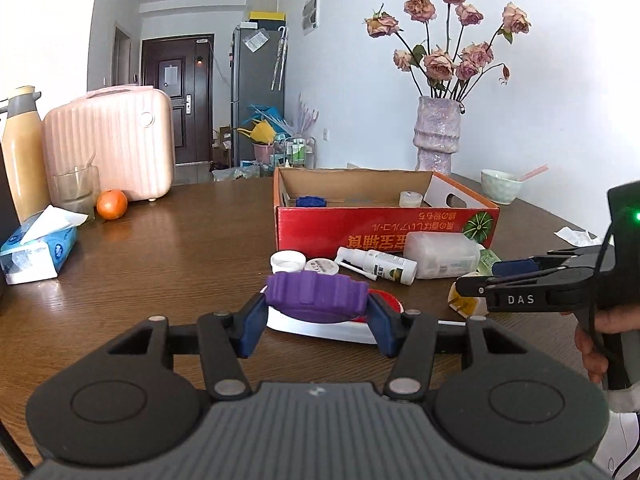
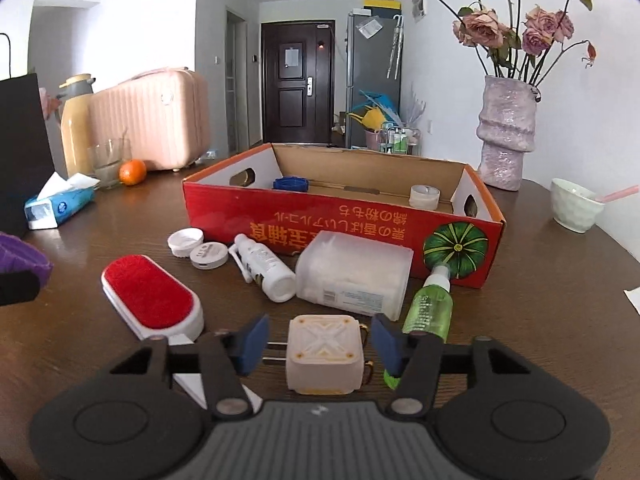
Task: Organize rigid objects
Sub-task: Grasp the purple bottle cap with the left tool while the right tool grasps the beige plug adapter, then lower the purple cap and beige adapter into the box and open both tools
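My left gripper (image 1: pixel 316 316) is shut on a purple ridged lid (image 1: pixel 316 294) and holds it above the red and white lint brush (image 2: pixel 150 298). My right gripper (image 2: pixel 320 342) is open around a cream cube-shaped plug charger (image 2: pixel 325 354) on the table, with a gap on both sides. The red cardboard box (image 2: pixel 340 226) stands behind, holding a blue lid (image 2: pixel 291 184) and a small white cup (image 2: pixel 425 195). In front of the box lie a white spray bottle (image 2: pixel 264 268), a translucent container (image 2: pixel 356 276), a green spray bottle (image 2: pixel 430 308) and two white caps (image 2: pixel 186 242).
On the left of the brown table stand a tissue pack (image 2: pixel 58 206), a glass (image 2: pixel 110 162), an orange (image 2: pixel 132 172), a yellow thermos (image 2: pixel 76 128) and a pink case (image 2: pixel 160 116). A vase of dried roses (image 2: pixel 506 136) and a green bowl (image 2: pixel 576 206) stand right.
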A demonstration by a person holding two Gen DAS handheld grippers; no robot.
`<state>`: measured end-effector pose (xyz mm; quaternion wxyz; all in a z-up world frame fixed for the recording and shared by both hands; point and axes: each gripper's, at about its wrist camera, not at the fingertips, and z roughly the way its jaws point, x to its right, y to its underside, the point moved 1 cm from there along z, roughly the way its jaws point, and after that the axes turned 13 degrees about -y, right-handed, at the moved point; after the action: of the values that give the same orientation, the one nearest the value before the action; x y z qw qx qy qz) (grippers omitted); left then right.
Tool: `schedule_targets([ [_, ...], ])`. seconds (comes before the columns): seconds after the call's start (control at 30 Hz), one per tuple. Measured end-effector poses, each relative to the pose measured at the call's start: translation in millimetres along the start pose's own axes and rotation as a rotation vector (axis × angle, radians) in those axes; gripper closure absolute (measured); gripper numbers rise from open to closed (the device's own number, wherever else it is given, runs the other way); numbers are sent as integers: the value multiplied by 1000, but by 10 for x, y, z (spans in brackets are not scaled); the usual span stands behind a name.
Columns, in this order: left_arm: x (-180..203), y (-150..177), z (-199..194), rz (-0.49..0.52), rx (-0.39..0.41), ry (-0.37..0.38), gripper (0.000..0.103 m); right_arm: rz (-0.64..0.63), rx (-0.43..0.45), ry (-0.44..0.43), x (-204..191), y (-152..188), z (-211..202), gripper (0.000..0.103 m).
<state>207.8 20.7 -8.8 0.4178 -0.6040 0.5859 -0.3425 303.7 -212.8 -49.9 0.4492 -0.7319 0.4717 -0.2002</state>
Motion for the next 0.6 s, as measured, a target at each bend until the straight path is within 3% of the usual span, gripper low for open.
schedule_targets([
  [0.17, 25, -51, 152, 11, -15, 16, 48, 74, -20, -44, 120, 13, 157, 47],
  [0.3, 55, -98, 258, 23, -15, 28, 48, 79, 3, -35, 126, -11, 124, 63],
  [0.6, 172, -178, 214, 48, 11, 58, 48, 36, 66, 37, 29, -42, -197, 63],
])
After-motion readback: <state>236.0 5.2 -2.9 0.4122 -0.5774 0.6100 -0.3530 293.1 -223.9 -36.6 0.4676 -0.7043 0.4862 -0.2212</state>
